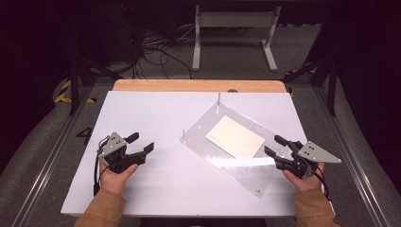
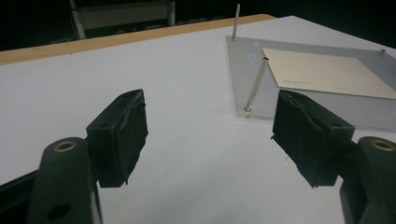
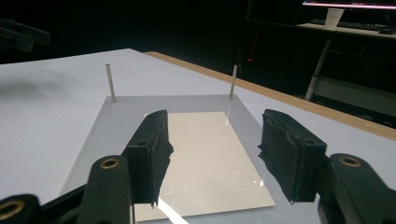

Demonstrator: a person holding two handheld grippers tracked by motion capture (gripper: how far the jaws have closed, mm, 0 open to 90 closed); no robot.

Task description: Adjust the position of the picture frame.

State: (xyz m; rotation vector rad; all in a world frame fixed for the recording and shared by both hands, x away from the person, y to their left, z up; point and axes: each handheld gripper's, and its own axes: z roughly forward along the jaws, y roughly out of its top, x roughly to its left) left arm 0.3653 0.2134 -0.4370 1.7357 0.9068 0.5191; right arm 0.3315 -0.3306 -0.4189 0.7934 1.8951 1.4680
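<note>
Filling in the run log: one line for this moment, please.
left gripper: open, empty, over table | right gripper: open, at clear plate edge | card: on plate

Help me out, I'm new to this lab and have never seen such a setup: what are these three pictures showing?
A person sits at a white table with hand-held tongs in each hand: the left tongs and the right tongs. One picture looks down from above; the other two come from cameras riding on each tool, looking along its black jaws. On the table lies a clear plate with thin metal pins standing at its corners and a cream card on it. Both tongs are open and hold nothing.
</note>
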